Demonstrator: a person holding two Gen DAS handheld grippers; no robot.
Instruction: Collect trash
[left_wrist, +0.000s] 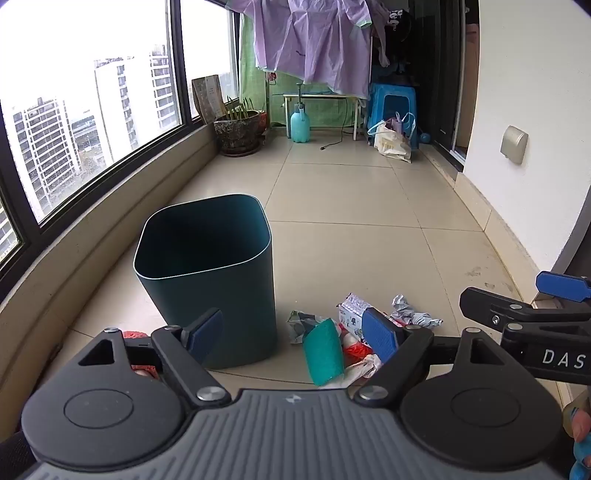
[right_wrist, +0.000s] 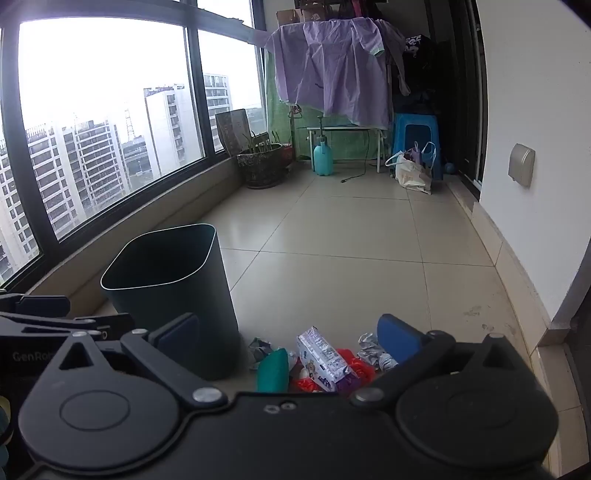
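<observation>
A dark teal bin (left_wrist: 207, 280) stands open on the tiled floor by the window ledge; it also shows in the right wrist view (right_wrist: 173, 299). Right of it lies a heap of trash: a teal packet (left_wrist: 323, 350) (right_wrist: 273, 371), a white and purple carton (left_wrist: 354, 314) (right_wrist: 325, 358), red wrappers (right_wrist: 354, 365), crumpled paper (left_wrist: 410, 314) (right_wrist: 369, 345). My left gripper (left_wrist: 291, 336) is open and empty, above the floor between bin and heap. My right gripper (right_wrist: 288, 339) is open and empty over the heap; its fingers show at the right in the left wrist view (left_wrist: 524, 314).
A potted plant (left_wrist: 238, 129), a teal spray bottle (left_wrist: 300, 123), a white bench (left_wrist: 321, 98), a blue stool (left_wrist: 393, 107) and bags (left_wrist: 391, 140) stand at the far end. Purple laundry (left_wrist: 314, 40) hangs above. The window ledge runs along the left, a white wall along the right.
</observation>
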